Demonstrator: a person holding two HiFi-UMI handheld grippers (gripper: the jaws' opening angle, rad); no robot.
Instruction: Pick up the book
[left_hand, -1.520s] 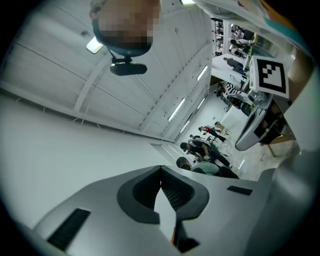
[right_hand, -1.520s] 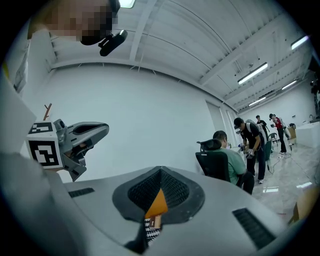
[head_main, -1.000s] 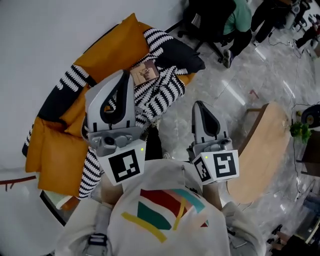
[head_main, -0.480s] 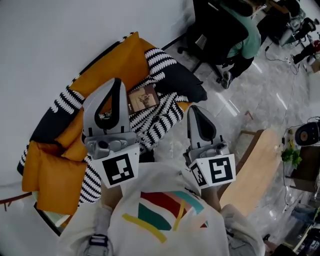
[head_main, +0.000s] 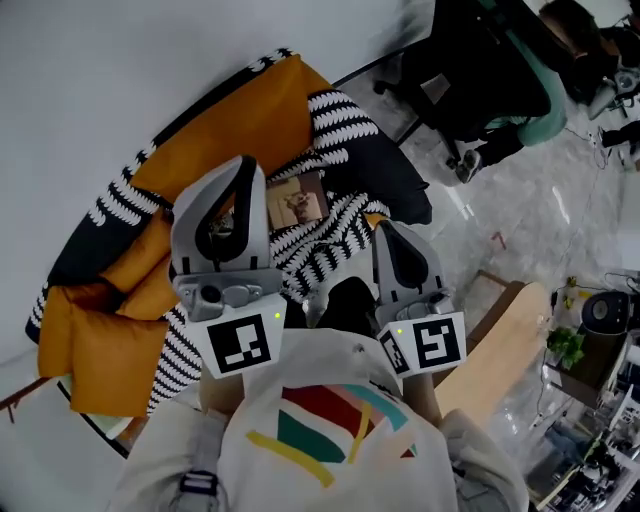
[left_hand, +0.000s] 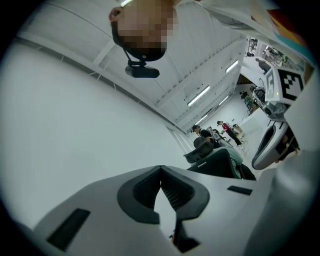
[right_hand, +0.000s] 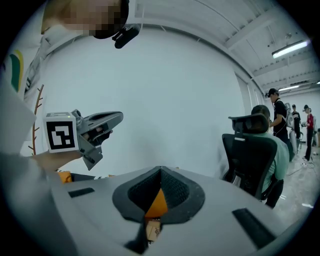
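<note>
- The book lies flat on a black-and-white striped throw draped over the orange sofa.
- The left gripper hangs just beside the book, fingers clenched on nothing.
- The right gripper hangs near the throw's edge, fingers clenched, empty.
- An occupied office chair stands beyond the sofa, and a wooden counter stands to the right.

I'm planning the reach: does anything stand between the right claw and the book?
Nothing visible does. The book lies uncovered on the striped blanket, with only blanket between it and the right claw.
</note>
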